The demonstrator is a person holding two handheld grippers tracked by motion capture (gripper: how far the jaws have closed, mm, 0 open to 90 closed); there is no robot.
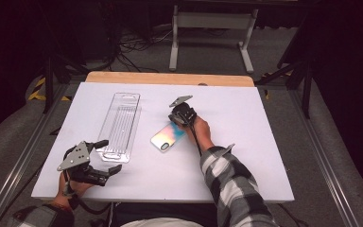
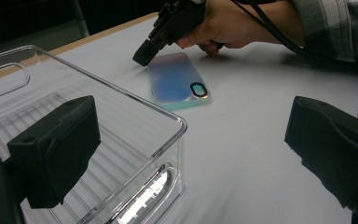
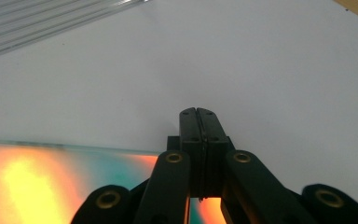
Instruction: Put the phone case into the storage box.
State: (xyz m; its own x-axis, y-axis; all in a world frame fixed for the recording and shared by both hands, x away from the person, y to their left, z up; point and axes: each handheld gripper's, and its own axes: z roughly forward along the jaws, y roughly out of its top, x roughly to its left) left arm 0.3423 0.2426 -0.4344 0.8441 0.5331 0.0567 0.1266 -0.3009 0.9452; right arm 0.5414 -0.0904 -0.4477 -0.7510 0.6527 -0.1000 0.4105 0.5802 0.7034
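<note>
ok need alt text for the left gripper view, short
A hand presses a shut black gripper onto the far end of an iridescent phone case lying on a white table. Nearer, the camera's own open jaws straddle the corner of a clear plastic tray.

In the right gripper view the phone case (image 3: 51, 186) runs off the left and bottom edges and is just an orange-teal blur, the clear tray (image 3: 42, 18) is clipped at the top, and the right hand-held gripper (image 3: 199, 116) hides whatever sits under its tips.
</note>
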